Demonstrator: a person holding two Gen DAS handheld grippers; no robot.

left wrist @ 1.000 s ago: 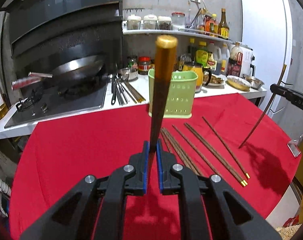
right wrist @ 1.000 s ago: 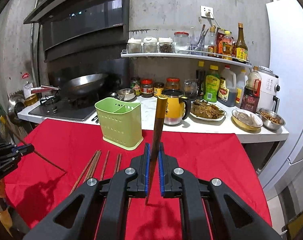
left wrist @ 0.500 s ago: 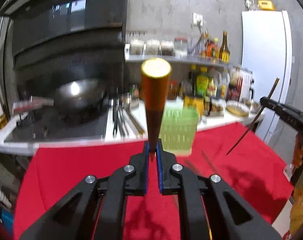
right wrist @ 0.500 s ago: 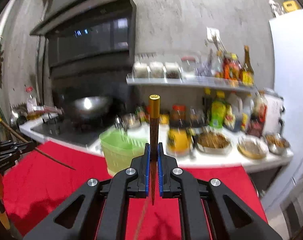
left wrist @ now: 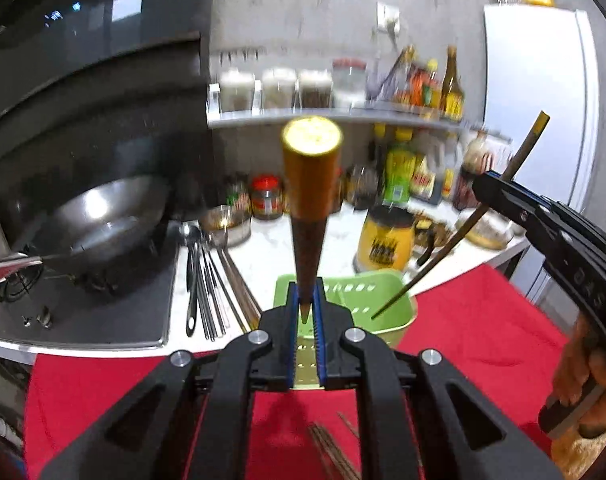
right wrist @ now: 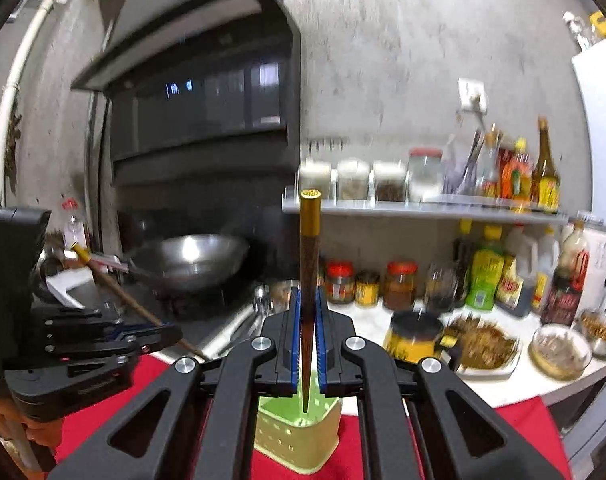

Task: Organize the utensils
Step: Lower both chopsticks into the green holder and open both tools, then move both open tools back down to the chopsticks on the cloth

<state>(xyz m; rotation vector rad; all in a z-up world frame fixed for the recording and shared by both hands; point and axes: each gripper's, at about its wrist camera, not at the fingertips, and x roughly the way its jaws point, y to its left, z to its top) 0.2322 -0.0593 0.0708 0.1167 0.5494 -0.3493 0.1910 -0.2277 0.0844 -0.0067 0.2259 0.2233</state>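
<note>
My left gripper (left wrist: pixel 306 312) is shut on a brown chopstick (left wrist: pixel 309 216) with a gold cap, held upright with its tip over the green utensil holder (left wrist: pixel 387 308). My right gripper (right wrist: pixel 308 324) is shut on a second gold-capped chopstick (right wrist: pixel 309 280), its tip pointing down into the green holder (right wrist: pixel 299 436). In the left wrist view the right gripper (left wrist: pixel 491 188) shows at the right, its chopstick (left wrist: pixel 459 236) slanting down into the holder. In the right wrist view the left gripper (right wrist: pixel 171 330) shows at the left. Loose chopsticks (left wrist: pixel 331 452) lie on the red cloth (left wrist: pixel 483 328).
A wok (left wrist: pixel 99 224) sits on the stove at the left. Metal utensils (left wrist: pixel 207 280) lie on the white counter behind the holder. A yellow pot (left wrist: pixel 387 240), jars, bottles and food dishes (right wrist: pixel 559 352) crowd the counter and shelf. A white fridge (left wrist: pixel 539 120) stands at the right.
Both grippers have risen and moved forward over the green holder, each tilting its chopstick upright. The chopstick tips now point down into or above the holder.
</note>
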